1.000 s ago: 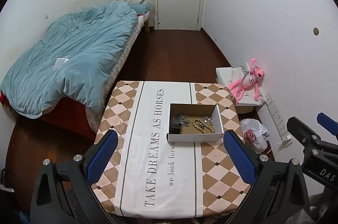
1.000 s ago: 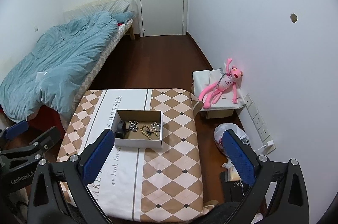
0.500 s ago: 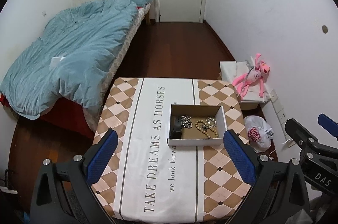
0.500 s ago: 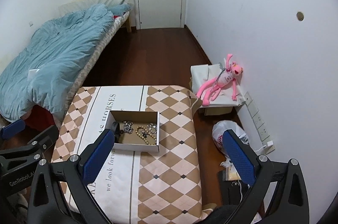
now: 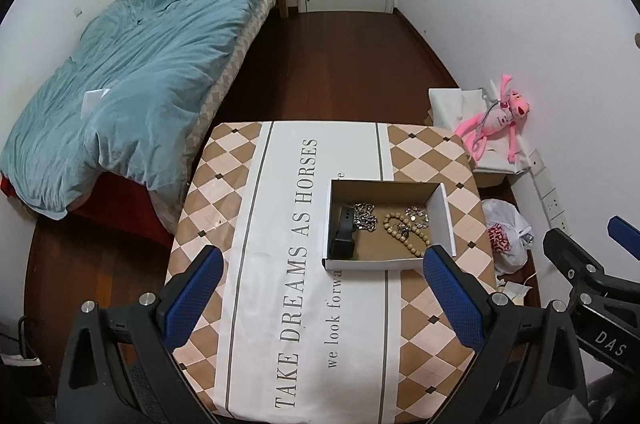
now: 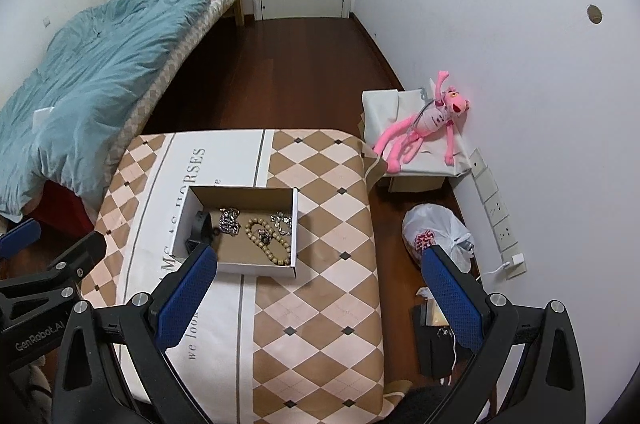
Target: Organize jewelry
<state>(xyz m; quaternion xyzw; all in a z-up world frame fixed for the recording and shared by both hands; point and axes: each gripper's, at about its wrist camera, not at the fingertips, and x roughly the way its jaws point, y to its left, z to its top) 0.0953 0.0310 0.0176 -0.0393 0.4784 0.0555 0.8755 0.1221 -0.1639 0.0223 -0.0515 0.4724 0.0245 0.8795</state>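
An open cardboard box [image 5: 440, 214] [image 6: 295, 224] sits on the table's right half. Inside lie a black watch [image 5: 344, 234] [image 6: 200, 230], a silver chain [image 5: 364, 216] [image 6: 229, 220], a wooden bead bracelet [image 5: 404, 234] [image 6: 268, 244] and a small silver piece [image 5: 416, 215] [image 6: 282, 222]. My left gripper [image 5: 324, 304] is open and empty, high above the table's near part. My right gripper [image 6: 320, 298] is open and empty, above the table's right side; its left finger overlaps the box's near corner in view.
The table [image 5: 248, 264] wears a checked cloth with lettering. A bed with a blue duvet [image 5: 132, 75] stands left. A pink plush toy [image 6: 424, 123] lies on a white box by the right wall. A white plastic bag [image 6: 436, 236] and a dark item [image 6: 436, 340] lie on the floor.
Both grippers have moved forward and lower toward the table; the box now appears larger and nearer in both views. Both stay open and empty.
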